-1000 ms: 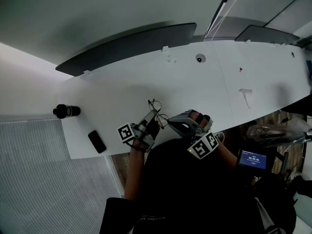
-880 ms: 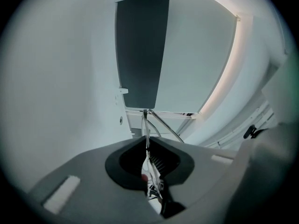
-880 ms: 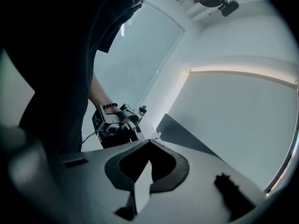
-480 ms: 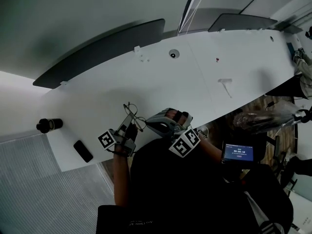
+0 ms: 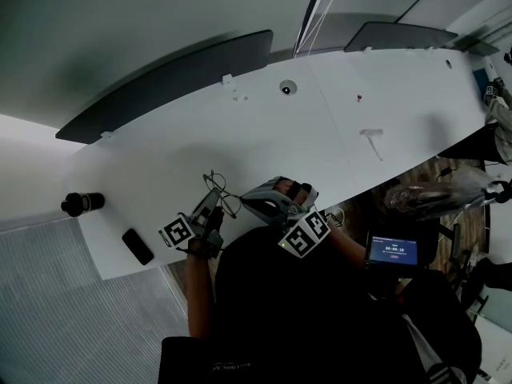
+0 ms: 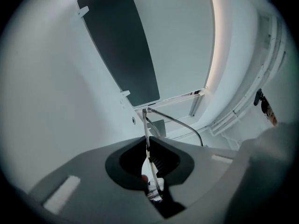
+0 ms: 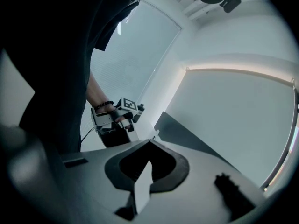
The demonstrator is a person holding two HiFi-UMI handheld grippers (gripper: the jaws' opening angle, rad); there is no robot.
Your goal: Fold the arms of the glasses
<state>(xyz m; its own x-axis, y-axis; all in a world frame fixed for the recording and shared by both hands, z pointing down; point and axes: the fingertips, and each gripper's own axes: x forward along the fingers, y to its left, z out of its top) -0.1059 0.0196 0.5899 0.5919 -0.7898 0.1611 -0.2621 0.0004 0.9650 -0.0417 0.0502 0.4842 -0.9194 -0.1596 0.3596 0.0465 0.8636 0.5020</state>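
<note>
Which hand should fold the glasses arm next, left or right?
Right, probably. The left tool is clamped on the glasses, with one arm sticking out ahead; the right tool is shut, empty and close beside them, free to push that arm in.

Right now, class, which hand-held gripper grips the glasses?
The left hand-held gripper: the glasses sit pinched between its jaws; the right hand-held gripper holds nothing.

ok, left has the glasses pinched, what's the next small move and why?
Probably bring the right gripper across to the open arm and nudge it toward the frame. The left gripper is shut on the glasses, one arm juts out unfolded, and the right jaws are together with nothing between.
</note>
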